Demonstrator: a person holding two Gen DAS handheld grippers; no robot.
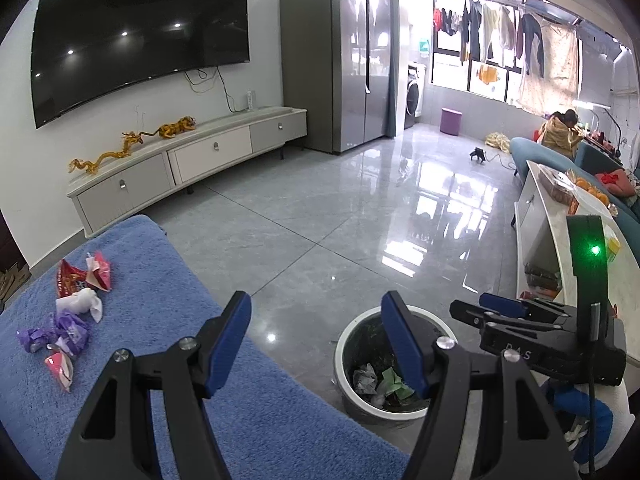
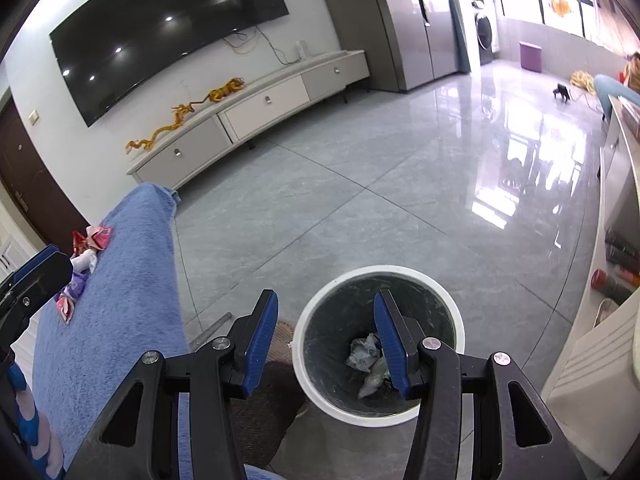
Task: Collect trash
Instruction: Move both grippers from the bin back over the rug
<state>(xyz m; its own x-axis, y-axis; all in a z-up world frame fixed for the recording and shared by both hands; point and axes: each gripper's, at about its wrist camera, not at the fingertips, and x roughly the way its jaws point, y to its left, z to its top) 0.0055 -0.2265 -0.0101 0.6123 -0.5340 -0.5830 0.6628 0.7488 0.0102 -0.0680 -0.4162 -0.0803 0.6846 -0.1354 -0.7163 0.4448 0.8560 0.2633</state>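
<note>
A white-rimmed trash bin (image 1: 345, 376) (image 2: 304, 376) stands on the floor with crumpled paper (image 2: 362, 354) and a green scrap (image 1: 394, 384) inside. Several wrappers lie on the blue towel (image 1: 168, 320) (image 2: 120, 280): red ones (image 1: 86, 274), a white wad (image 1: 78, 304), purple ones (image 1: 68, 332) and a pink one (image 1: 60, 368). They also show in the right wrist view (image 2: 86, 256). My left gripper (image 1: 316, 340) is open and empty between the towel and the bin. My right gripper (image 2: 326, 336) is open and empty above the bin; it shows in the left wrist view (image 1: 500, 312).
Grey tiled floor (image 1: 320, 208) stretches ahead to a TV cabinet (image 1: 192, 156) and a fridge (image 1: 336, 56). A white table (image 1: 560, 232) with items stands at the right, with a blue sofa behind it. A metal rod (image 2: 210, 332) lies by the towel's edge.
</note>
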